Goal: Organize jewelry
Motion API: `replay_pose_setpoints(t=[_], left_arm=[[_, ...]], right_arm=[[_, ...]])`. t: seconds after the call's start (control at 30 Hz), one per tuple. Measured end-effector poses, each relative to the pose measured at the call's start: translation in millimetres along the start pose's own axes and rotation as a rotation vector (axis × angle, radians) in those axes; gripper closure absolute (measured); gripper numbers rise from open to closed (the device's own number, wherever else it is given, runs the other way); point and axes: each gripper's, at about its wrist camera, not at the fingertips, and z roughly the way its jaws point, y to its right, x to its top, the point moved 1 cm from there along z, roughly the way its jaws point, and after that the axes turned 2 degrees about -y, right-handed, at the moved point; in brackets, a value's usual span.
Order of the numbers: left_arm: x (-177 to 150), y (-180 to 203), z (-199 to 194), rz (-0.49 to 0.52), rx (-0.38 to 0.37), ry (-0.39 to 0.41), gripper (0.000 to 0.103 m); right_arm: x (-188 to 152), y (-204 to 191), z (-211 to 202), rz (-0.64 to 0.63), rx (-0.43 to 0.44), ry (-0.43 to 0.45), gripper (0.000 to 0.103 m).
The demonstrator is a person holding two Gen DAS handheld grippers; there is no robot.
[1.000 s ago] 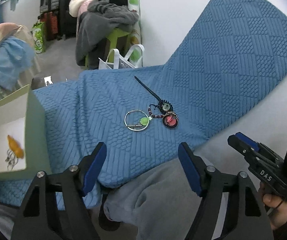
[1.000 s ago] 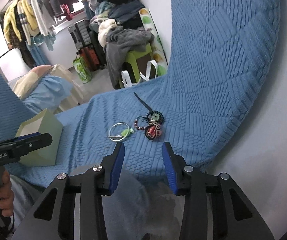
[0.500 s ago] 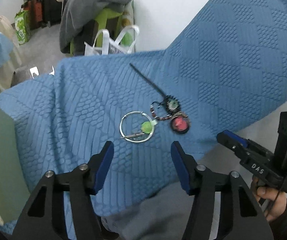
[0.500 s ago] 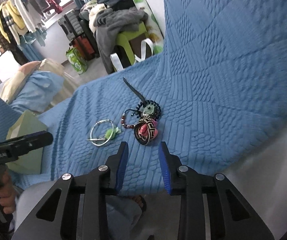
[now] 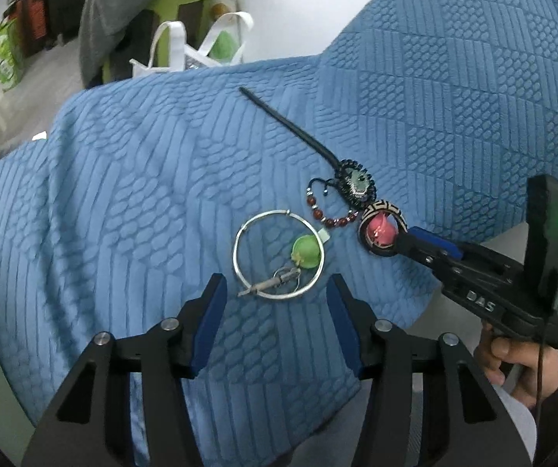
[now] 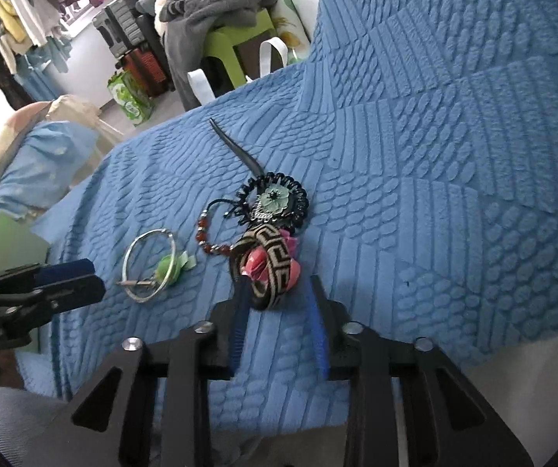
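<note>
A silver hoop (image 5: 240, 249) with a green bead (image 5: 307, 251) lies on the blue quilted cover (image 5: 123, 194). My left gripper (image 5: 276, 284) hangs open just above it, the hoop's near edge between its fingertips. Beside the hoop lie a red bead strand (image 6: 205, 237), a dark hair stick with a green flower rosette (image 6: 275, 198), and a black-and-tan patterned bangle (image 6: 269, 251) with something pink inside. My right gripper (image 6: 277, 284) is closing around the bangle's near end; the left pad touches it and the right pad stands apart. Seen from the left wrist, the right gripper (image 5: 405, 239) reaches the bangle (image 5: 382, 210).
A pale green box (image 6: 10, 241) stands at the left, behind the left gripper (image 6: 92, 278). Past the cover's far edge are a green stool (image 6: 232, 39) piled with grey clothes, a white bag (image 5: 185, 50) and suitcases. Grey trousers (image 6: 14, 428) show below the near edge.
Both grippers have come down and forward onto the jewelry. The left jaws narrowed, then held. The right jaws kept narrowing and now straddle the bangle.
</note>
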Motion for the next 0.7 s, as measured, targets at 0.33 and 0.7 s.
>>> replay_pose_setpoints(t=[0.33,0.7], left_arm=[[11,4,15,0.119,-0.022,-0.054,0.068],[13,15,35,0.313,0.025,-0.154,0.076]], right_arm=[[5,-1,-10,0.000,-0.019,0.038,0.099],[0,-2,-24,0.003,-0.027,0.032,0.099]])
